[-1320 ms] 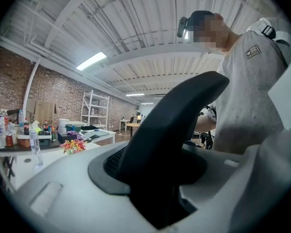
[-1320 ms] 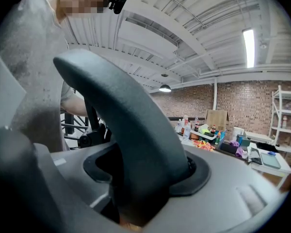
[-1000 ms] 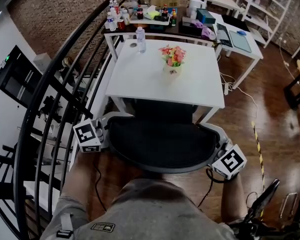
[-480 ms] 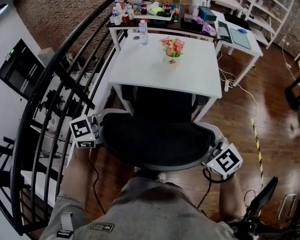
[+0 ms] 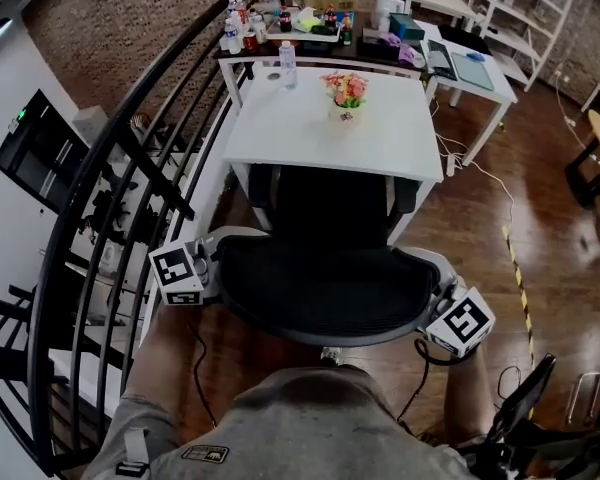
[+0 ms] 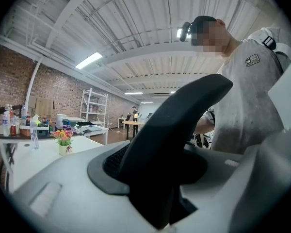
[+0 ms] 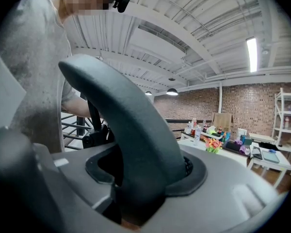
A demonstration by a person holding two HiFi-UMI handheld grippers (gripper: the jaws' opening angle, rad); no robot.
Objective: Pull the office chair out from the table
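Head view: a vase [image 5: 345, 114] of flowers stands on the white table [image 5: 280, 138]. The office chair [image 5: 325, 290] is at the table's near edge, with a railing [image 5: 110, 218] to the left and bare floor [image 5: 545, 218] to the right.
Left gripper view: the left gripper [image 5: 202, 273] clamps the backrest's grey rim.
Right gripper view: the right gripper [image 5: 446, 311] does likewise.

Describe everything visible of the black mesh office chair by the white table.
The black mesh office chair has a wide curved backrest in a grey frame, a dark seat and two black armrests. It stands upright, back towards the person, seat front at the square white table edge. The left hand-held gripper and right hand-held gripper clamp the frame's sides.
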